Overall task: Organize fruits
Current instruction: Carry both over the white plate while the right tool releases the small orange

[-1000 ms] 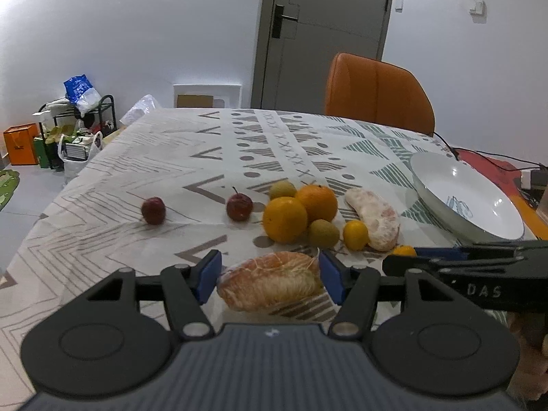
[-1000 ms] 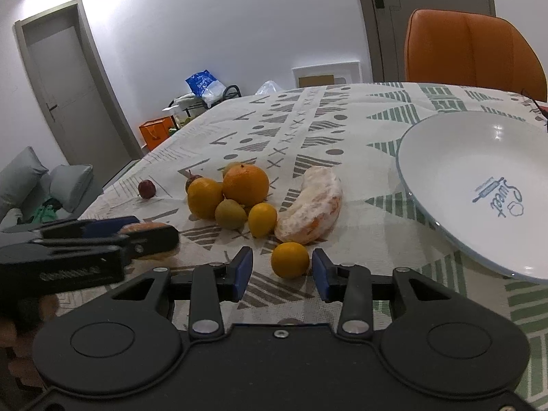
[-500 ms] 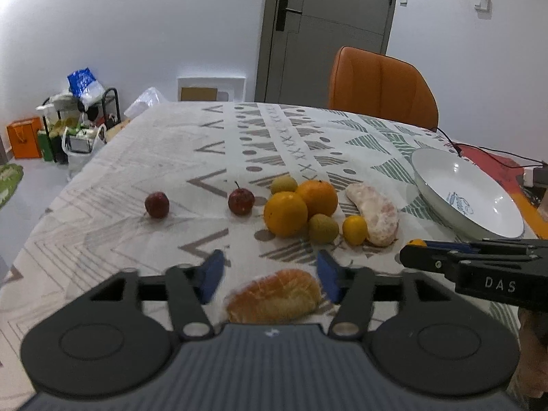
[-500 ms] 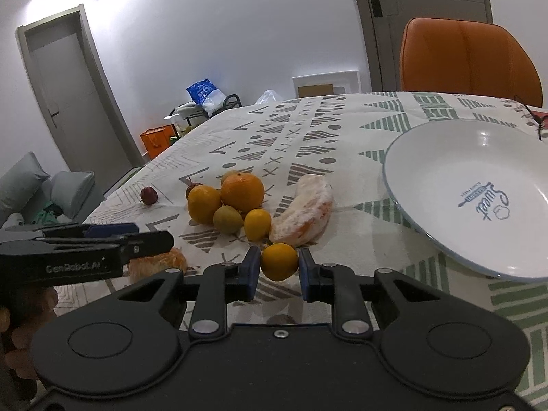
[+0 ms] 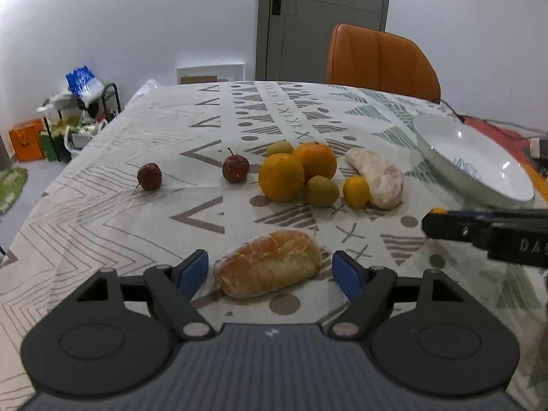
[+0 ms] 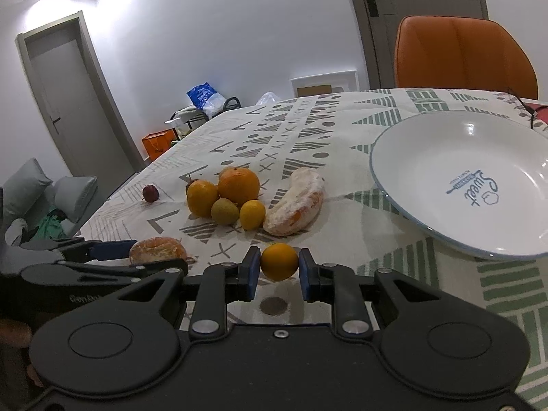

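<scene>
My right gripper (image 6: 278,271) is shut on a small orange fruit (image 6: 279,261) and holds it just above the tablecloth, left of the white plate (image 6: 424,226). My left gripper (image 5: 270,272) is open, with a peeled citrus segment (image 5: 269,263) lying on the cloth between its fingers. A cluster of two oranges (image 5: 298,171), a green fruit (image 5: 322,190), a small yellow fruit (image 5: 356,191) and a second peeled segment (image 5: 376,178) lies mid-table. Two small red fruits (image 5: 149,176) lie to the left. The right gripper shows in the left wrist view (image 5: 441,221).
An orange chair (image 5: 380,60) stands at the far side of the table. The white plate (image 5: 445,144) sits at the right edge near a red cloth and cables. A cluttered rack (image 5: 78,109) stands on the floor at the left.
My right gripper closed on the small orange fruit and lifted it slightly. My left gripper opened, let go of the peeled segment and drew back a little.
</scene>
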Available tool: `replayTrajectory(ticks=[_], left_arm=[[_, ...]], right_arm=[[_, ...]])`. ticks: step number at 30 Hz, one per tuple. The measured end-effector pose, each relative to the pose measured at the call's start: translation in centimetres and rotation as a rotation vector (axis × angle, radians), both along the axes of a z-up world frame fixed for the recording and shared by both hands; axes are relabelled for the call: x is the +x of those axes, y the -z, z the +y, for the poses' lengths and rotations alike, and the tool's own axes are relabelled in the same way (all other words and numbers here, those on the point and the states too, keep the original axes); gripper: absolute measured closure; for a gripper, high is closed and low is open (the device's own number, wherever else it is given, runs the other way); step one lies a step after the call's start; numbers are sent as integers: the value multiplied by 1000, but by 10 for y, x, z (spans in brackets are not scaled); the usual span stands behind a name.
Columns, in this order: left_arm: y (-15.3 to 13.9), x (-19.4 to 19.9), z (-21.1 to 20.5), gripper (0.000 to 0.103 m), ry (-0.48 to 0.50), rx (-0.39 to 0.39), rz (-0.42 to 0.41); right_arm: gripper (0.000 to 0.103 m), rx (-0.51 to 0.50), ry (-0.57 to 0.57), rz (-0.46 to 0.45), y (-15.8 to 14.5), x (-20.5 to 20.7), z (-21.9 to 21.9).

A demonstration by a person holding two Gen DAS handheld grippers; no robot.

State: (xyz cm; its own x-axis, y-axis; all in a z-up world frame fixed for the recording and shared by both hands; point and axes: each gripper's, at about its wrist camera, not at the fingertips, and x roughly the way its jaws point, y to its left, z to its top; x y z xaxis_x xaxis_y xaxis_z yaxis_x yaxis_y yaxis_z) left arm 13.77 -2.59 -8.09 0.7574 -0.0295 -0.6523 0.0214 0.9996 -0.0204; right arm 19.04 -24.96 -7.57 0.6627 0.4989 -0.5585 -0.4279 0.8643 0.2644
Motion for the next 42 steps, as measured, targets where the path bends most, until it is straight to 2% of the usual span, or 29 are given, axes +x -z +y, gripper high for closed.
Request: replayTrajectory(ticks=[3, 4, 8, 25, 33, 42], left_arm=[[1, -2, -2, 30, -7, 8, -10], [1, -2, -3, 36, -6, 18, -13], [0, 0, -4, 40, -11, 19, -14], [-25, 2, -23, 41, 33, -2, -79], [-46, 4, -42, 41, 77, 0, -138], [-56, 11, -67, 41, 125, 0, -166]], right_arm=[[80, 2, 7, 1, 1, -1, -2], [80, 4, 10, 3, 2, -1, -4], [80, 12, 16, 5, 2, -1, -7], [80, 38, 56, -48, -15, -5, -28], [80, 49, 99, -92, -28, -6, -48], [80, 53, 154, -113, -33, -8, -71]])
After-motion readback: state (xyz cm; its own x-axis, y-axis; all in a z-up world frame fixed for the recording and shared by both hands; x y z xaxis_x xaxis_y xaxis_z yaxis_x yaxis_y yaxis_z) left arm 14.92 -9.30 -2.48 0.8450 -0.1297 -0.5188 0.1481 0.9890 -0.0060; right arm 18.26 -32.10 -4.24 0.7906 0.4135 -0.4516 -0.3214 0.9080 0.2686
